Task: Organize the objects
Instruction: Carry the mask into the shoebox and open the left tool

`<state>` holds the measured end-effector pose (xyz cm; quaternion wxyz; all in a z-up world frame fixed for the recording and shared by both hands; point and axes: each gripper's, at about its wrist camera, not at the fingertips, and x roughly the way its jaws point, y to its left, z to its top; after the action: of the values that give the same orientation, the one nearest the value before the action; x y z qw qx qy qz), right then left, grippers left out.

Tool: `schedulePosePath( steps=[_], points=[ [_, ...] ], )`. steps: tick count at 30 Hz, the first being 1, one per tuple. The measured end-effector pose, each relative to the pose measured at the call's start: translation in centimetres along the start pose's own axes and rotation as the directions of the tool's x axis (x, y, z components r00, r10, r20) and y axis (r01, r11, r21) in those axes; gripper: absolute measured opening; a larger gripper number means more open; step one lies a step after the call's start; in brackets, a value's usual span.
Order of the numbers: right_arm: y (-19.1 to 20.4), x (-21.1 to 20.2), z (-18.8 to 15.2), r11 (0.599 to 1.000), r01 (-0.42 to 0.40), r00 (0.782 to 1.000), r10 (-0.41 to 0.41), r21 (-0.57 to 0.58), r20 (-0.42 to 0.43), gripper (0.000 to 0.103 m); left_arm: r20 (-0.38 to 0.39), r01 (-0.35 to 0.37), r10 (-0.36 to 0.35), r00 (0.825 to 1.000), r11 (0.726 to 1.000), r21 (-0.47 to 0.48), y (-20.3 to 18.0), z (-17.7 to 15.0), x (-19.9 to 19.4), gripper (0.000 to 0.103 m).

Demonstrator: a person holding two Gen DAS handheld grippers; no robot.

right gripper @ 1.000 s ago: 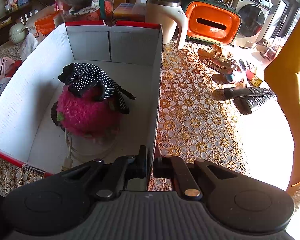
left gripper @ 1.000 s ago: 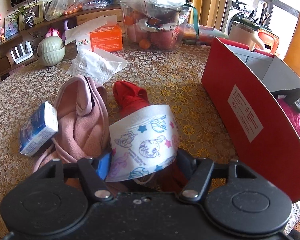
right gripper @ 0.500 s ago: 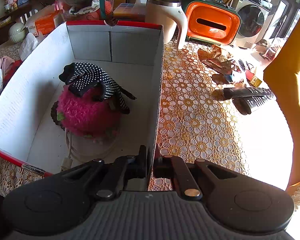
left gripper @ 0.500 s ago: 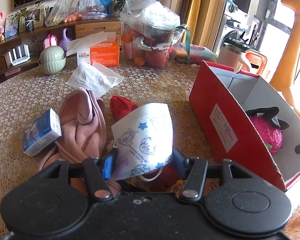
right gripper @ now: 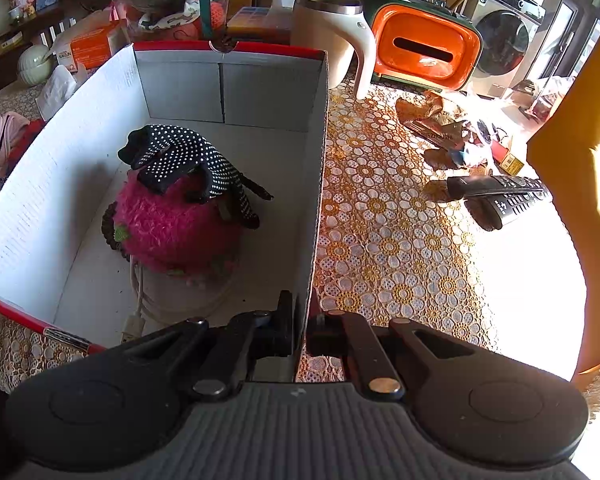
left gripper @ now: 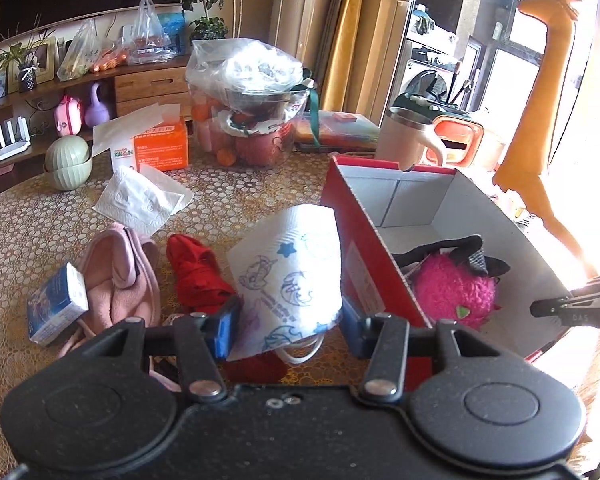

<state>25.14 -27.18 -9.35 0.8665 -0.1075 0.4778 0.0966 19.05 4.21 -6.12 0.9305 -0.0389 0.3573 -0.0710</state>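
On a lace-covered surface (left gripper: 220,192), the left wrist view shows the left gripper (left gripper: 288,326) with its jaws closing on a white cartoon-print face mask (left gripper: 292,272), held up just left of a red cardboard box (left gripper: 356,248). Pink cloth (left gripper: 116,276), red cloth (left gripper: 194,272) and a small blue carton (left gripper: 56,304) lie behind. In the right wrist view, the right gripper (right gripper: 300,330) has its jaws clamped tight on the box wall (right gripper: 318,184). Inside sit a fuzzy pink toy (right gripper: 176,224) and a dotted black glove (right gripper: 184,164).
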Motion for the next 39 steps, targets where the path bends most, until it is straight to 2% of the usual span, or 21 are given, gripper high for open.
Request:
schedulePosePath(
  steps=[11, 19, 24, 30, 35, 39],
  points=[
    [0.1, -0.1, 0.1, 1.000, -0.006, 1.000, 0.006, 0.000, 0.003, 0.006, 0.023, 0.093, -0.096, 0.995, 0.989, 0.115, -6.1, 2.4, -0.1, 0.049],
    [0.0, -0.1, 0.0, 1.000, -0.014, 1.000, 0.014, 0.010, 0.006, 0.006, -0.020, 0.128, -0.127, 0.992, 0.975, 0.184, -10.0, 3.2, 1.9, 0.049],
    [0.0, 0.0, -0.1, 1.000, -0.021, 1.000, 0.021, 0.012, 0.009, 0.006, -0.068, 0.164, -0.153, 0.986, 0.965, 0.205, -11.9, 3.0, 3.1, 0.049],
    [-0.2, 0.0, -0.1, 0.999, -0.030, 0.999, 0.030, 0.016, 0.012, 0.006, -0.133, 0.203, -0.171, 0.976, 0.938, 0.282, -14.1, 1.8, 4.0, 0.050],
    [-0.3, 0.0, -0.2, 0.999, -0.036, 0.999, 0.036, 0.021, 0.013, 0.006, -0.203, 0.224, -0.172, 0.964, 0.934, 0.277, -14.4, 1.1, 5.1, 0.050],
    [-0.3, 0.0, -0.2, 0.999, -0.036, 0.999, 0.036, 0.022, 0.013, 0.006, -0.254, 0.228, -0.167, 0.953, 0.944, 0.237, -14.0, 1.1, 6.4, 0.050]
  ],
)
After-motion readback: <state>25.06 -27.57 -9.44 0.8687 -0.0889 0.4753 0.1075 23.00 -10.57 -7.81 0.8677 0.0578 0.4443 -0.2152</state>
